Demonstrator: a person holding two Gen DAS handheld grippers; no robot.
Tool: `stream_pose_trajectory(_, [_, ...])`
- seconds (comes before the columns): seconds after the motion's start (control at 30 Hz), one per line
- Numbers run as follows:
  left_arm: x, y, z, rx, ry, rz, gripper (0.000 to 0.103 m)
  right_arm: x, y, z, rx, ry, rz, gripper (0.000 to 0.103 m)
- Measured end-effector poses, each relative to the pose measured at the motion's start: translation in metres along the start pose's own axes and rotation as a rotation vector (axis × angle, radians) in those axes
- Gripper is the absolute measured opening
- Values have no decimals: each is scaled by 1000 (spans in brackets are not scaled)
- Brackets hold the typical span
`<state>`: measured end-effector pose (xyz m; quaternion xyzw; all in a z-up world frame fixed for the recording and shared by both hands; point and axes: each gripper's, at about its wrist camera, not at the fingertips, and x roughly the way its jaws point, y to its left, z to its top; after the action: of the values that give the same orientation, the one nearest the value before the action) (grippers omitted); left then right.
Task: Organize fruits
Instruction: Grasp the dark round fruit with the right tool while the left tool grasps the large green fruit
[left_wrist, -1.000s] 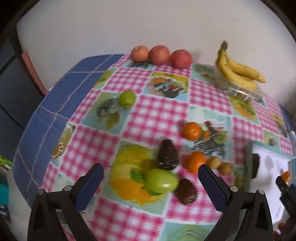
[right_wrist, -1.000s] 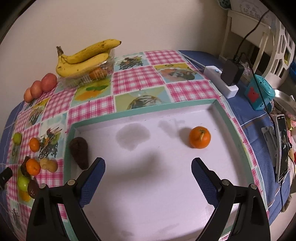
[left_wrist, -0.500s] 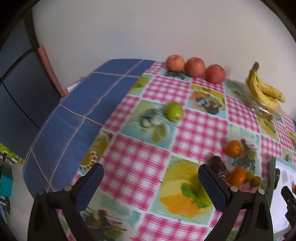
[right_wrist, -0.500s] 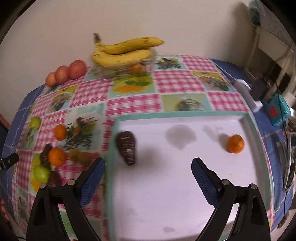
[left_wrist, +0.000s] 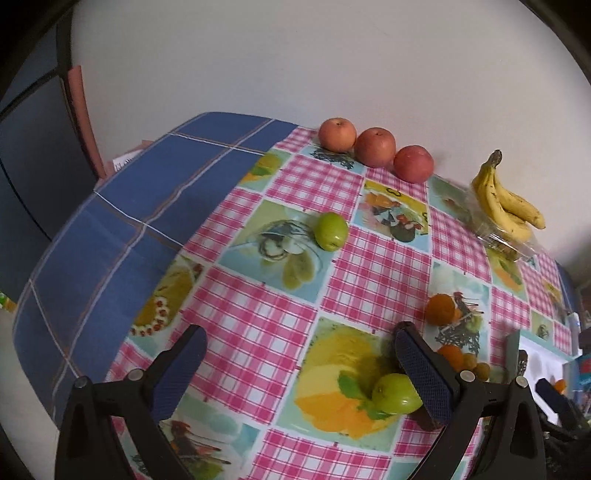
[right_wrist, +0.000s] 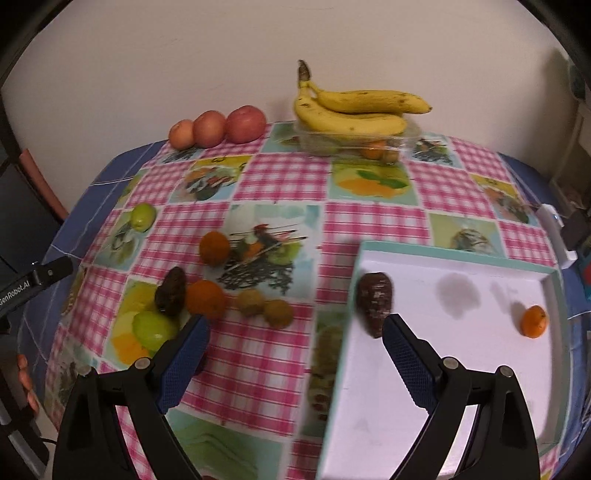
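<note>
Your right view shows the white tray (right_wrist: 461, 369) at lower right, holding a dark avocado (right_wrist: 375, 301) by its left wall and a small orange (right_wrist: 533, 321) at right. The left view catches only a sliver of that tray. Loose fruit sits left of it on the worktop (right_wrist: 280, 184): a green fruit (left_wrist: 395, 393), oranges, another avocado. Your left tongs (left_wrist: 299, 363) and right tongs (right_wrist: 295, 341) both gape empty.

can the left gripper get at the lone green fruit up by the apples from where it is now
Probably yes. The left gripper is open and holds nothing, and the green fruit sits alone on bare tablecloth ahead of it, apart from the apples, with nothing between.
</note>
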<state>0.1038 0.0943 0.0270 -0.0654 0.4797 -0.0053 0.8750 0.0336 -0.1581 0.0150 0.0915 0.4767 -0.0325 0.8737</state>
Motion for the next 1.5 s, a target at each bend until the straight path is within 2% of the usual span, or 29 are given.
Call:
stream_pose_trajectory(0.13, [18,-3,-4,10,65,24,103,6,7,1,3,16,31,93])
stream_pose_trajectory(0.2, [28,-2,-7,-6,104,8,102,10,10,-1,3,32,39,84])
stream_pose_trajectory(0.23, [32,-1,-8,-16,118,0,102,12,10,-1,7,40,45,76])
stream_pose_trajectory(0.3, [39,0,-11,-29,138,-7,102,19,12,-4,20,70,66,74])
stream_pose_trajectory(0.4, [46,3,-13,-53,151,1,102,28,16,-8,30,107,94,72])
stream_pose_trajectory(0.47, [47,6,-13,-64,153,6,102,33,20,-10,32,124,114,65])
stream_pose_trajectory(0.6, [47,11,-12,-86,153,-7,102,41,31,-15,23,156,150,63])
stream_pose_trajectory(0.97, [50,7,-12,-79,172,-34,102,60,52,-25,2,232,225,47])
stream_pose_trajectory(1.17, [53,2,-15,-94,200,-103,102,66,54,-25,1,242,219,35])
stream_pose_trajectory(1.43, [54,-15,-19,-66,229,-176,102,63,31,-23,36,229,153,34])
stream_pose_trajectory(1.5, [54,-21,-21,-61,236,-215,98,61,26,-23,30,227,119,34])
